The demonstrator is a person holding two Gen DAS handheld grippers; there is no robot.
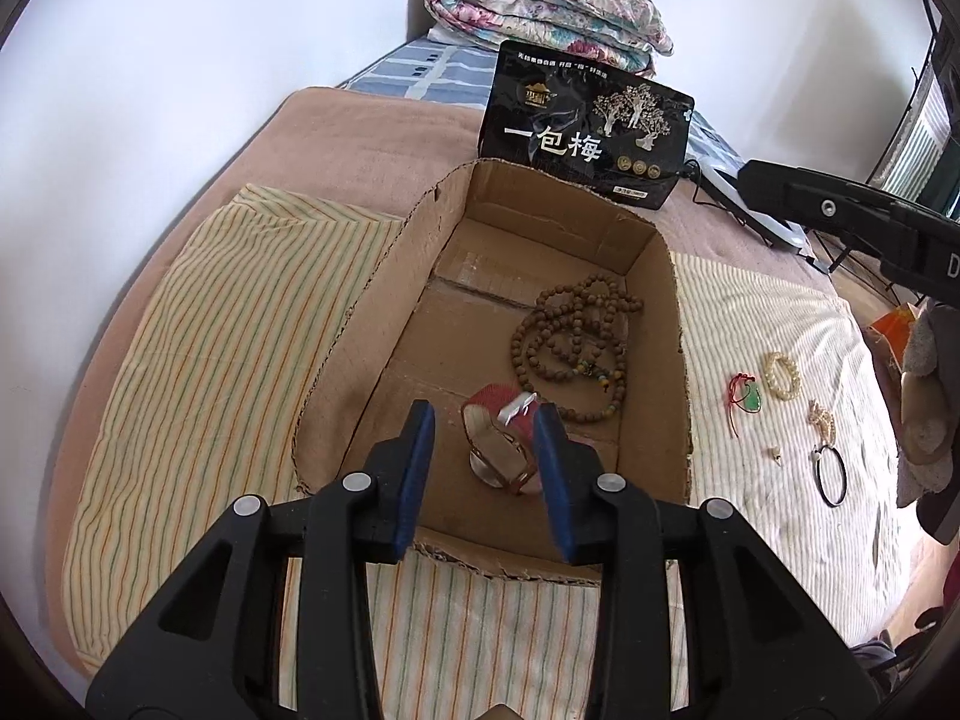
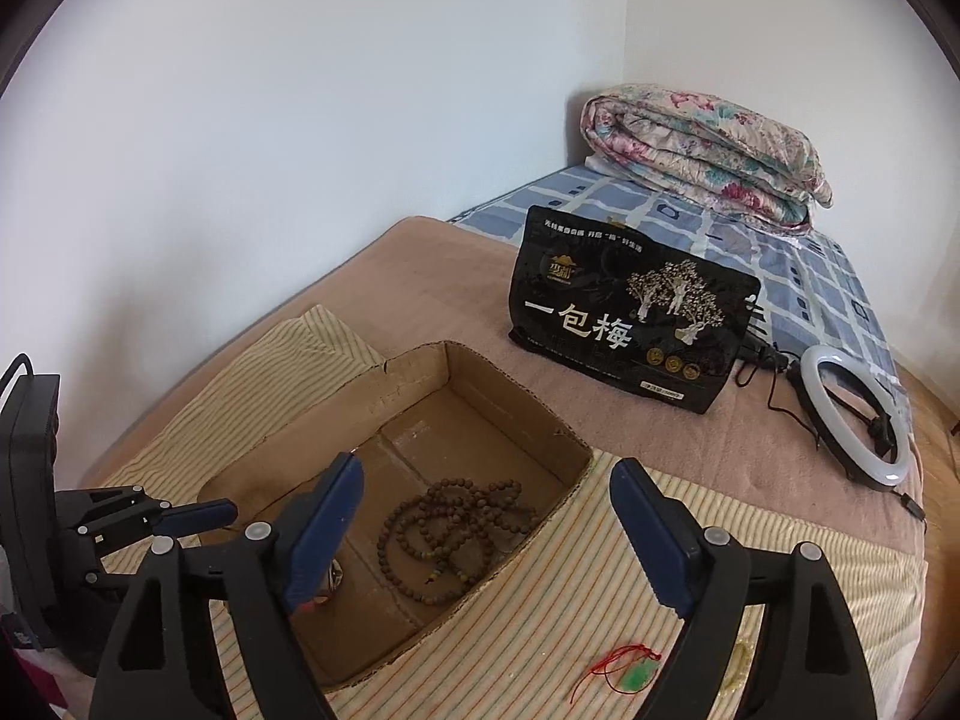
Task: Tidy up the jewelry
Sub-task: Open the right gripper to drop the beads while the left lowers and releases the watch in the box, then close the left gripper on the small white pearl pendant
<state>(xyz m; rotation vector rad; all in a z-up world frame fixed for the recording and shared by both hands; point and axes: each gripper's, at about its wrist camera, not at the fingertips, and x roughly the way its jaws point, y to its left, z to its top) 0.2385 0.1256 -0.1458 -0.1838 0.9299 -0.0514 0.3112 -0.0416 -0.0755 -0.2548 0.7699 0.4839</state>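
Inside, we count two things in one open cardboard box (image 1: 372, 324): a long brown bead strand (image 1: 576, 348), coiled, and a red-strapped watch (image 1: 501, 450) between our left gripper (image 1: 486, 456) fingers, parted, not pressing it. Our right gripper (image 2: 486, 534) gapes wide, empty. A green pendant (image 2: 636, 681) on red cord lies outside on striped cloth (image 2: 540, 630).

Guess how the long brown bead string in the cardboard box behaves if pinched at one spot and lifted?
The bead string lies in loose overlapping loops, so it is probably floppy and would dangle. Round beads may slip from the tongs. Crossed loops could snag.
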